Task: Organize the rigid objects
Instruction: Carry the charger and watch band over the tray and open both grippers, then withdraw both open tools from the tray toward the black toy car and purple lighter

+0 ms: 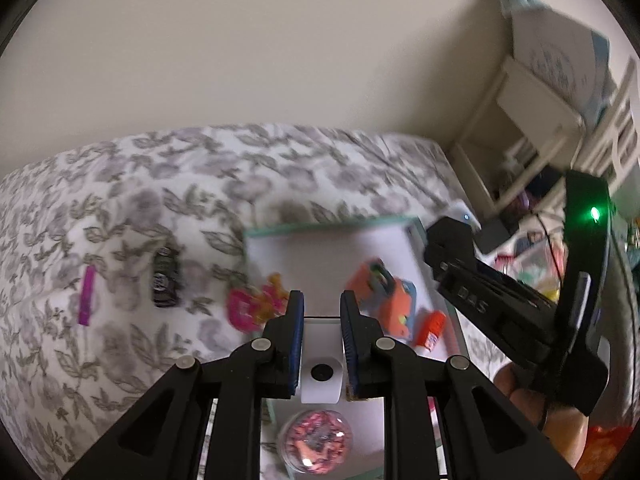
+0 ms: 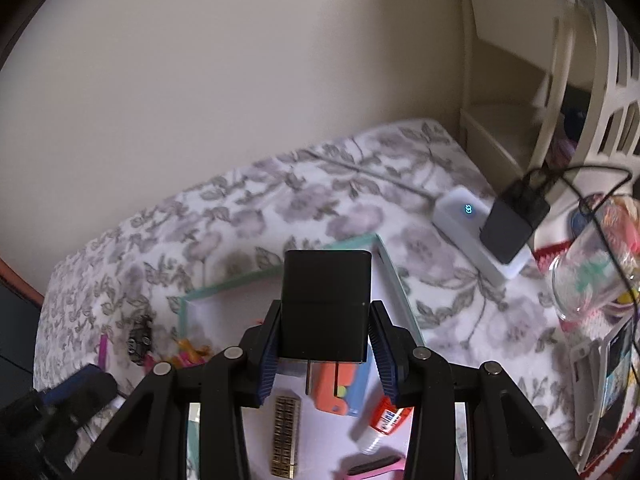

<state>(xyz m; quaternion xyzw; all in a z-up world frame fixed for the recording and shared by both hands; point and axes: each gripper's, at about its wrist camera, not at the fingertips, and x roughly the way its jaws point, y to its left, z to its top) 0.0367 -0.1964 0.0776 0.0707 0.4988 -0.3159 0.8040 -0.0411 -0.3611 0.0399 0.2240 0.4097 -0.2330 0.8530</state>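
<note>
On a bed [image 1: 168,184] with a grey flowered cover lies a shallow white tray with a mint-green rim [image 2: 192,296], and both pairs of tongs hang over it, pointing steeply down. The right tongs [image 2: 325,344] are clamped on a black plug-in charger block [image 2: 325,300], its two metal prongs sticking down out of the grip above the tray. The left tongs [image 1: 322,312] are drawn together with nothing between the blue pads. Inside the tray I can see an orange and blue toy [image 1: 386,300], a small glue bottle with an orange cap [image 2: 382,420], a brass-coloured comb-like piece [image 2: 286,436] and a pink clip [image 2: 372,470]. Outside it, on the cover, lie a purple stick [image 1: 87,294], a small dark toy car [image 1: 165,280] and a pink and orange trinket [image 1: 256,302] just beside the tray's edge. A white power bank [image 2: 468,220] rests near the bed's far corner.
</note>
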